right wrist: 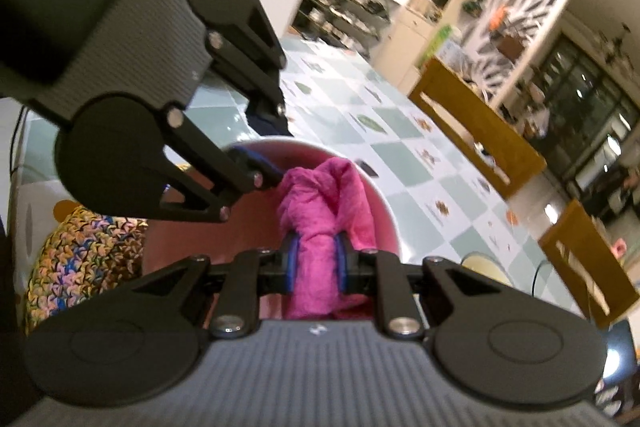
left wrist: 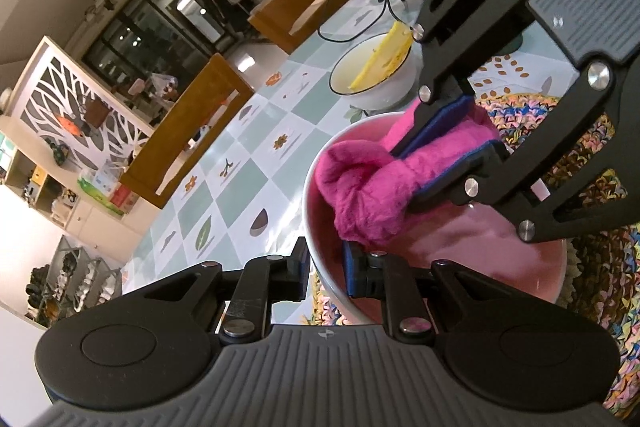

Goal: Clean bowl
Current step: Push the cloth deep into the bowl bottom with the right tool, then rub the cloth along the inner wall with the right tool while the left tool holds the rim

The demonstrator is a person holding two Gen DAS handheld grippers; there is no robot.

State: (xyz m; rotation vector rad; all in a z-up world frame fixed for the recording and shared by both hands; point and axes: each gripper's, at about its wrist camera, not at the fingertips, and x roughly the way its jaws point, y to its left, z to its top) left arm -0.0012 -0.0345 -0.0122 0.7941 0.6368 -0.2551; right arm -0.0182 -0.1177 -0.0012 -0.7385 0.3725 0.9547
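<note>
no readable text, labels, brands or numbers on anything in view

Magenta cloth [right wrist: 320, 227], pink-lined bowl [left wrist: 500, 247] (outside seemingly white), multicoloured crocheted mat [left wrist: 560, 131].

white bowl [left wrist: 376, 79], wooden chairs [left wrist: 188, 131], crocheted mat [left wrist: 576, 155]

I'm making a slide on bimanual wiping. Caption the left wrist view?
Right gripper presses a magenta cloth into the pink bowl while the left gripper clamps its rim.
</note>
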